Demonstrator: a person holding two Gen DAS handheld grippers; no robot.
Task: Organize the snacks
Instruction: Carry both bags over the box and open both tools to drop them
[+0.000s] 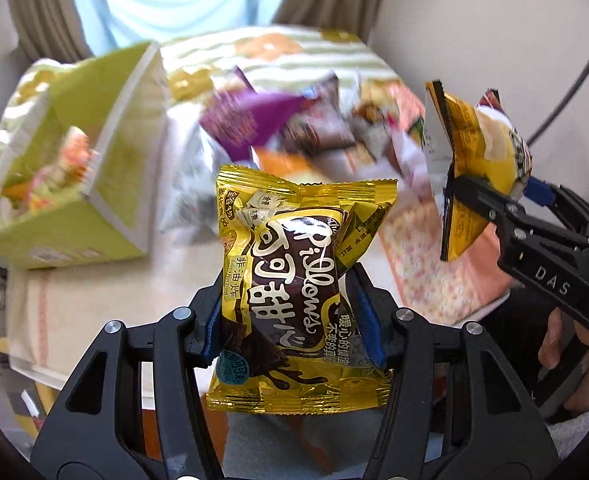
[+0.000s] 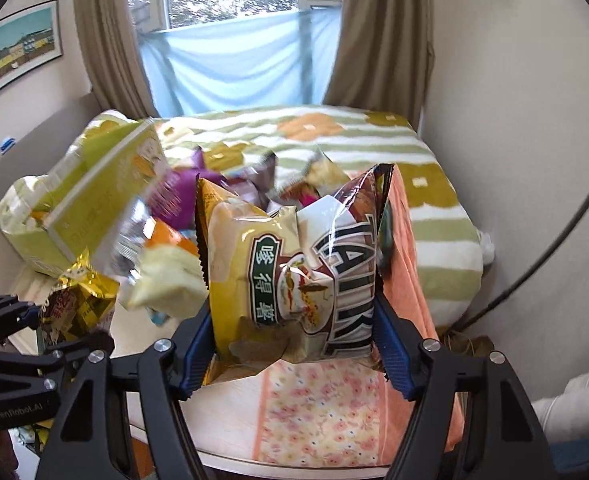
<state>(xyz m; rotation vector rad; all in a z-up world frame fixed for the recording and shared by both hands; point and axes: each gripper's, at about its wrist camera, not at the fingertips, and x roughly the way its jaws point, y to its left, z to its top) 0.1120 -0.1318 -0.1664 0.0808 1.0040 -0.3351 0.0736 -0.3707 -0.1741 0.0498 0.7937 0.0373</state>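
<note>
My left gripper (image 1: 294,316) is shut on a gold and brown Pillows snack packet (image 1: 294,280), held above the table's near edge; the packet also shows in the right wrist view (image 2: 78,308). My right gripper (image 2: 294,328) is shut on a yellow and brown chip bag (image 2: 294,280), held up in the air; the bag shows at the right of the left wrist view (image 1: 470,168). A green cardboard box (image 1: 94,168) with snacks inside lies at the left, also in the right wrist view (image 2: 94,200). A blurred pile of snack packets (image 1: 294,120) lies behind.
The table wears a striped green cloth (image 2: 334,140) and a floral orange cloth (image 2: 326,408). A wall stands close at the right (image 2: 514,120). A curtained window (image 2: 234,60) is behind the table. A dark cable (image 2: 554,248) hangs at the right.
</note>
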